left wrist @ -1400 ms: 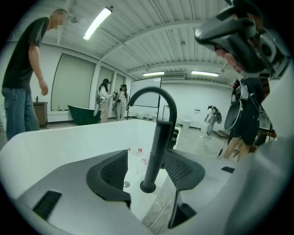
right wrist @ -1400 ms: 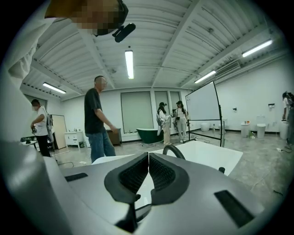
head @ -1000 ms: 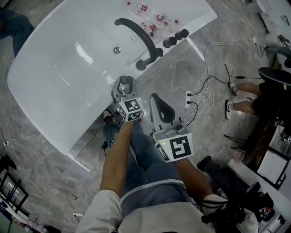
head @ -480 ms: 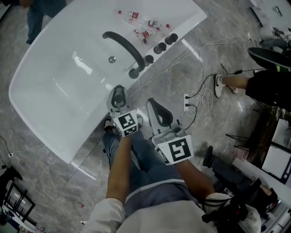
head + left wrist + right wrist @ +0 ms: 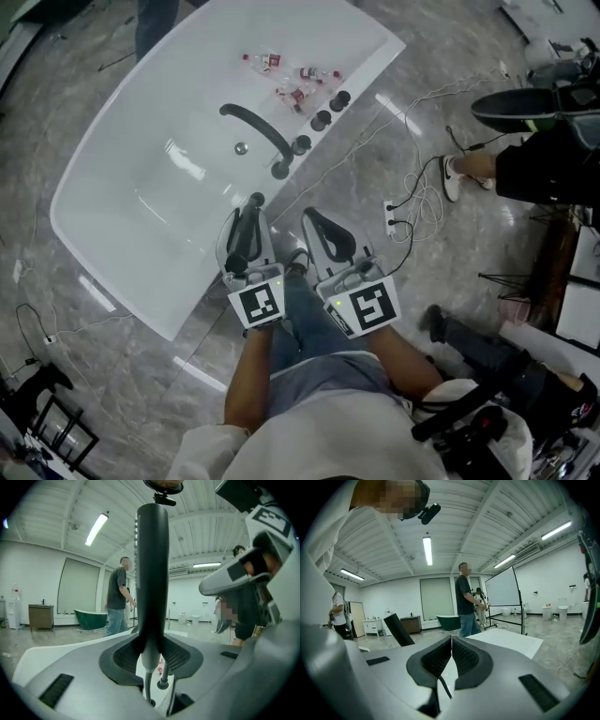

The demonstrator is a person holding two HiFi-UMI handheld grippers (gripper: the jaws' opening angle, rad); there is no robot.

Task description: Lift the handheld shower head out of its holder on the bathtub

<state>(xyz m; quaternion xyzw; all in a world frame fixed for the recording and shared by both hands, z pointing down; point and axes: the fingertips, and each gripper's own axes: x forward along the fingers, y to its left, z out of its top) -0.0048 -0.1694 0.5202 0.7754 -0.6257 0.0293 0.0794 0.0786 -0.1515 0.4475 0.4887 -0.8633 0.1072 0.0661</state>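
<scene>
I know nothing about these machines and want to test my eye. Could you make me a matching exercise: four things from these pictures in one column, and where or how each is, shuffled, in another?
Things:
1. dark grey handheld shower head
2. right gripper
3. small clear bottles with red labels
4. white power strip

Places or states:
A. on the grey stone floor, cables running to it
B. jaws together, nothing between them
C. clamped in the left gripper
D. lying on the white bathtub, on its flat ledge

Pairs: 1-C, 2-B, 3-D, 4-A.
</scene>
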